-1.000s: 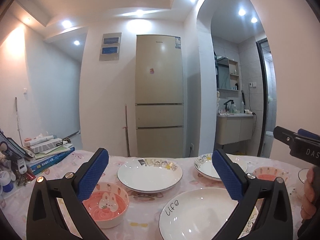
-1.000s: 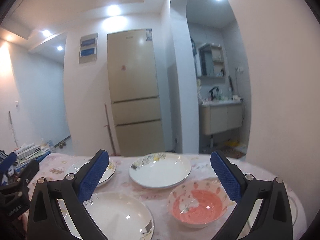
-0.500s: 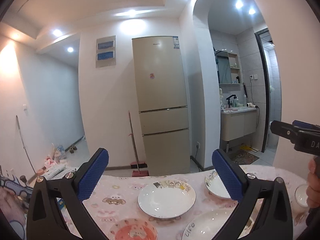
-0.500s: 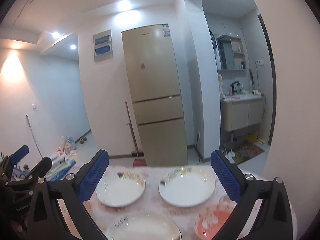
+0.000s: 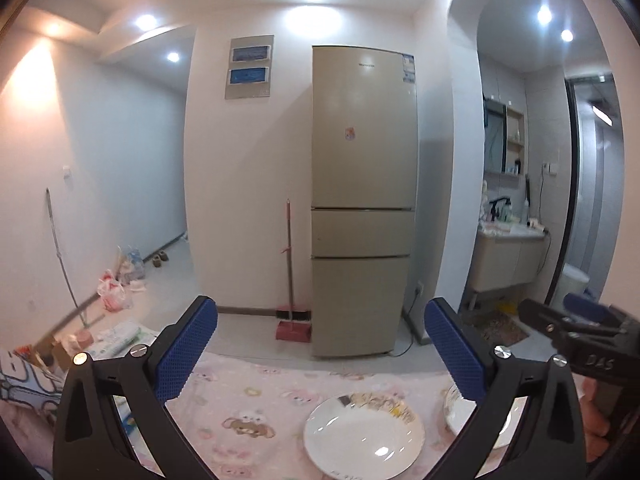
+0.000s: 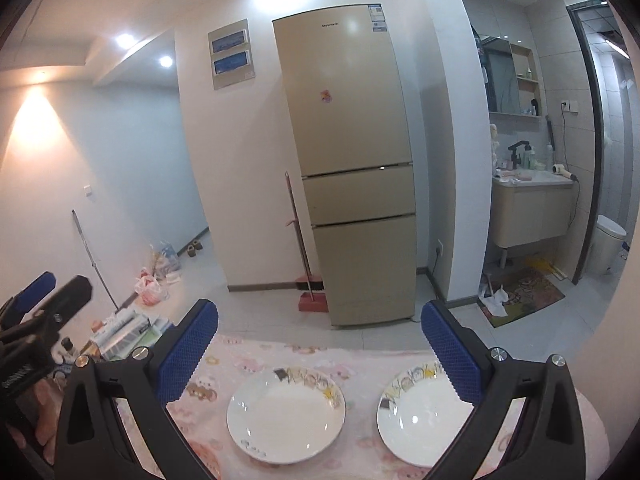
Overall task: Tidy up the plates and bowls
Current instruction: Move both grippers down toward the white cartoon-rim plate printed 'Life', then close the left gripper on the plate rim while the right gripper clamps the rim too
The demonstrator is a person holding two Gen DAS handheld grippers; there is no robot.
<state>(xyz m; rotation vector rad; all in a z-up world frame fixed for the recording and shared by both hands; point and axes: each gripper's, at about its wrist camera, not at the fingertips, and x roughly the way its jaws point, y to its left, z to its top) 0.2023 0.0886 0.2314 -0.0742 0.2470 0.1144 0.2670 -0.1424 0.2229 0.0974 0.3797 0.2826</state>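
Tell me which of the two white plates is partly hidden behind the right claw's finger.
The right-hand plate: its far right rim sits behind the right claw's blue pad. The left-hand plate shows whole.

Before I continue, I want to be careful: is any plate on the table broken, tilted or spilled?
Nothing stands out. The two white plates sit flat and apart on the pink tablecloth, with no cracks or spills visible. Both the left gripper and the right gripper are open and empty above them.
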